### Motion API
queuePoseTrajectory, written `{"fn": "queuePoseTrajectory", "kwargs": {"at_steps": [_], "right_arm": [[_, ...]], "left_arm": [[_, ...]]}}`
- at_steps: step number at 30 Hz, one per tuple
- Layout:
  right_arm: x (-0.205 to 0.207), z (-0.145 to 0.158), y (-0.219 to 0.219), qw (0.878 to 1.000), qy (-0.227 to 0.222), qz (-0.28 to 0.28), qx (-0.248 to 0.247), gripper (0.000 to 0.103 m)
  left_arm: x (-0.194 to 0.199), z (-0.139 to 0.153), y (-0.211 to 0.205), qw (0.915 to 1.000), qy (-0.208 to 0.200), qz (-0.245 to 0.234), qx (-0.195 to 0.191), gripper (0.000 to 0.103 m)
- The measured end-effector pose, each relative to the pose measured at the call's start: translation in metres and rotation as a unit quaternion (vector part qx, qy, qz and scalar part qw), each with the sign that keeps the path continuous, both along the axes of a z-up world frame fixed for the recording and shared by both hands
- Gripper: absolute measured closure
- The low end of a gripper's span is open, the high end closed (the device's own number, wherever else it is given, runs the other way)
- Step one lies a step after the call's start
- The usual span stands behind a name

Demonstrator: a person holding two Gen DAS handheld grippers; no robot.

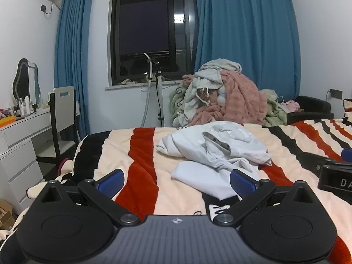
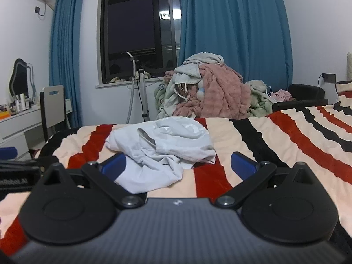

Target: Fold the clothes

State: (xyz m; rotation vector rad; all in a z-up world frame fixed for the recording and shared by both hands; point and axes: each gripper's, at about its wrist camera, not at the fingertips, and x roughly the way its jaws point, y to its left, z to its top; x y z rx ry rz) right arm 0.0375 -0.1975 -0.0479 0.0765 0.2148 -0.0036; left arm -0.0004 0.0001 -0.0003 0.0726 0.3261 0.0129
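A crumpled white garment (image 1: 211,151) lies on the striped bed (image 1: 140,154), just ahead of both grippers; it also shows in the right wrist view (image 2: 160,147). My left gripper (image 1: 176,181) is open and empty, its right blue finger (image 1: 242,183) in front of the garment's near edge. My right gripper (image 2: 179,165) is open and empty, its left finger (image 2: 114,166) in front of the garment's near hem. The right gripper's body shows at the right edge of the left wrist view (image 1: 334,176).
A tall heap of pink, grey and green clothes and blankets (image 1: 222,94) stands beyond the bed's far edge. A tripod stand (image 1: 159,96) is under the window. A white dresser (image 1: 19,136) and chair (image 1: 62,114) are at the left. A black armchair (image 1: 310,110) is at the right.
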Motion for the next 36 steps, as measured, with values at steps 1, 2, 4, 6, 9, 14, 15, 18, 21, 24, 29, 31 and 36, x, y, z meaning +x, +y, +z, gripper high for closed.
{"fn": "queuePoseTrajectory", "kwargs": {"at_steps": [1, 2, 4, 6, 9, 14, 15, 18, 21, 24, 29, 31, 36], "right_arm": [[0.000, -0.001, 0.000, 1.000, 0.001, -0.001, 0.000, 0.000], [0.001, -0.001, -0.001, 1.000, 0.003, -0.002, 0.000, 0.000], [0.005, -0.002, -0.001, 1.000, 0.014, -0.004, -0.003, 0.000], [0.009, -0.002, 0.004, 1.000, 0.015, -0.004, -0.012, 0.000], [0.001, -0.001, 0.002, 1.000, 0.003, -0.002, -0.001, 0.000], [0.006, -0.002, -0.006, 1.000, 0.013, -0.008, 0.005, 0.000], [0.006, -0.002, -0.006, 1.000, 0.013, -0.013, 0.003, 0.000], [0.006, 0.000, -0.007, 0.999, 0.014, -0.028, 0.000, 0.000], [0.008, 0.000, -0.013, 0.999, 0.018, -0.019, 0.024, 0.000], [0.007, 0.000, -0.017, 0.999, 0.019, -0.014, 0.042, 0.000], [0.001, 0.001, -0.017, 0.999, 0.001, -0.020, 0.047, 0.000], [0.001, 0.002, -0.015, 0.999, -0.005, -0.021, 0.038, 0.000], [0.001, 0.005, -0.011, 1.000, -0.017, -0.016, 0.017, 0.000]], "left_arm": [[0.000, 0.000, 0.000, 1.0000, -0.001, 0.001, 0.001, 0.000], [-0.001, -0.001, 0.000, 1.0000, -0.002, 0.002, 0.001, 0.000], [-0.002, -0.001, 0.001, 1.0000, -0.003, 0.004, 0.003, 0.000], [-0.003, -0.002, 0.001, 1.0000, -0.005, 0.006, 0.004, 0.000], [-0.002, -0.001, 0.000, 0.9999, -0.005, 0.006, 0.012, 0.000], [-0.008, 0.001, -0.002, 0.9994, -0.027, 0.014, 0.015, 0.000], [-0.008, 0.001, -0.002, 0.9994, -0.027, 0.016, 0.014, 0.000], [-0.004, -0.002, -0.001, 0.9995, -0.020, 0.020, 0.013, 0.000], [-0.001, -0.004, -0.001, 1.0000, -0.007, 0.001, 0.000, 0.000], [-0.001, -0.009, -0.003, 0.9999, -0.001, -0.010, 0.000, 0.000], [0.000, -0.015, 0.000, 0.9999, -0.001, -0.013, -0.004, 0.000], [0.000, -0.017, 0.002, 0.9997, 0.003, -0.016, -0.019, 0.000], [0.000, -0.018, 0.004, 0.9996, -0.009, -0.005, -0.025, 0.000]]}}
